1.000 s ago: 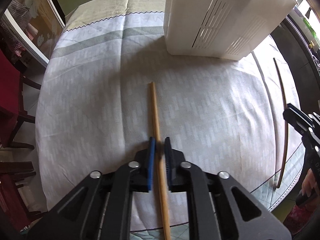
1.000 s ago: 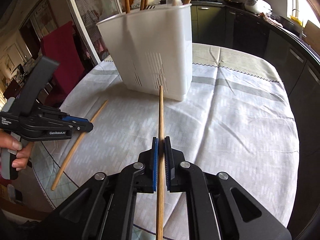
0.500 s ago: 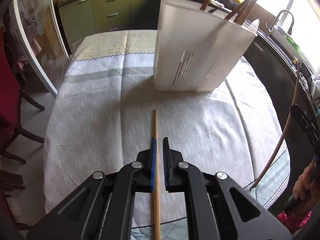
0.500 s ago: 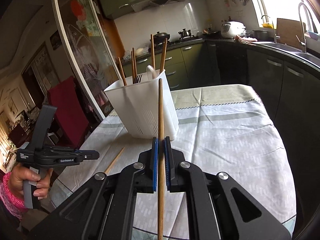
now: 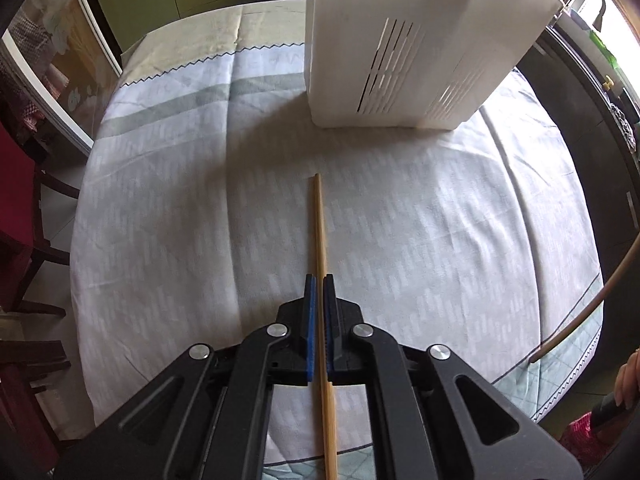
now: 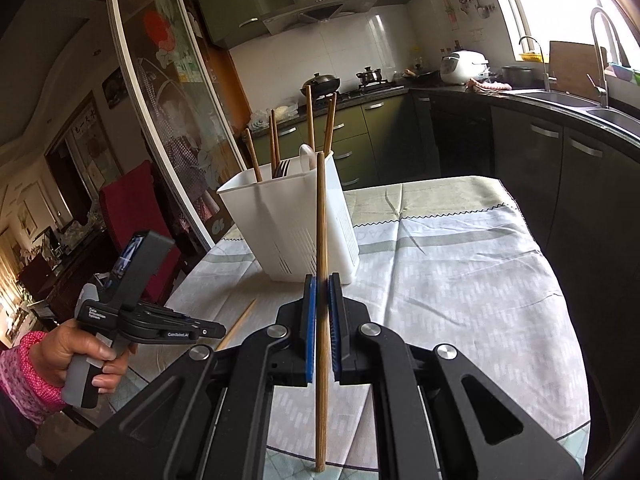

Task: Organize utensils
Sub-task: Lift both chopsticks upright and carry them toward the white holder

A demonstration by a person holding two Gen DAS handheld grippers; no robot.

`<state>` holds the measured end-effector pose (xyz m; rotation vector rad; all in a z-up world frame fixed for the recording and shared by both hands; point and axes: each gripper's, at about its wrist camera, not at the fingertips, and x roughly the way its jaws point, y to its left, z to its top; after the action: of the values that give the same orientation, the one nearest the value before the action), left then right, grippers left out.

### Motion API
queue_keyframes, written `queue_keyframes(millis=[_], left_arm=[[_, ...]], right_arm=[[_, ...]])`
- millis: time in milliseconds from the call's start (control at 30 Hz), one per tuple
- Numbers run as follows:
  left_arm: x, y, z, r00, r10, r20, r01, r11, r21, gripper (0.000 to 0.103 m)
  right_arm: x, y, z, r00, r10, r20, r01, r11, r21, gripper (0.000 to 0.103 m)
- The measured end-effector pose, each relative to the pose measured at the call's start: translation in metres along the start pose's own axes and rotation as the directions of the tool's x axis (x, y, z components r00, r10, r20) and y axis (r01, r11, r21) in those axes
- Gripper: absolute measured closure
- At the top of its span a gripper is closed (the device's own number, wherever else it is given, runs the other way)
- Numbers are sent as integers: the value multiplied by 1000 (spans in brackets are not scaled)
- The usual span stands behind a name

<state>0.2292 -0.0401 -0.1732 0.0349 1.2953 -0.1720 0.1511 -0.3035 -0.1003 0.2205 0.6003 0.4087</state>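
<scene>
My left gripper (image 5: 319,280) points steeply down at the table and is shut on a light wooden chopstick (image 5: 319,220), which runs forward toward the white slotted utensil holder (image 5: 400,40). My right gripper (image 6: 322,280) is shut on a darker chopstick (image 6: 321,208), held above the cloth with its tip in front of the holder (image 6: 280,220). In that holder stand several chopsticks, a fork and a white spoon (image 6: 306,156). The right wrist view shows the left gripper (image 6: 218,332) low at the left with its chopstick (image 6: 242,318). The darker chopstick (image 5: 592,308) arcs along the left wrist view's right edge.
A pale patterned tablecloth (image 5: 160,200) covers the round table. A red chair (image 6: 132,208) and a glass sliding door stand to its left, and dark wooden chairs (image 5: 24,240) crowd that edge. Kitchen cabinets and a sink line the far and right sides. A person's hand (image 6: 80,348) grips the left handle.
The right gripper has lifted its chopstick off the table and tilted up toward the holder's rim. The left jaws have closed fully on the light chopstick.
</scene>
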Motion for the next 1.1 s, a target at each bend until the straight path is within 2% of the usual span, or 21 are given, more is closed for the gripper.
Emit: queue_keyframes(millis=[267, 367, 433, 533, 633, 733, 967, 1100], left_arm=[[10, 0, 5, 999, 15, -31, -14, 1000, 17, 92], [13, -1, 9, 999, 33, -35, -32, 999, 31, 93], [15, -7, 11, 998, 50, -26, -49, 998, 45, 97], [12, -10, 8, 999, 33, -13, -32, 998, 46, 97], [-7, -12, 5, 998, 32, 53, -35, 998, 48, 97], [-31, -8, 4, 993, -5, 118, 1, 999, 40, 97], [-91, -5, -7, 965, -31, 260, 23, 999, 33, 97], [-114, -6, -15, 949, -45, 311, 36, 999, 36, 97]], right_arm=[[0, 0, -1, 1000, 9, -4, -9, 1000, 1, 96], [-1, 0, -1, 1000, 12, -5, -12, 1000, 2, 96], [-1, 0, -2, 1000, 12, -5, -12, 1000, 5, 96], [-2, -1, -2, 1000, 15, -5, -15, 1000, 7, 96], [-3, -1, -2, 1000, 24, -4, -24, 1000, 12, 96], [-5, 0, -1, 1000, 26, 2, -26, 1000, 7, 96], [-9, 4, 1, 1000, 17, 22, -17, 1000, -11, 96], [-11, 9, 0, 1000, 9, 29, -8, 1000, -30, 96]])
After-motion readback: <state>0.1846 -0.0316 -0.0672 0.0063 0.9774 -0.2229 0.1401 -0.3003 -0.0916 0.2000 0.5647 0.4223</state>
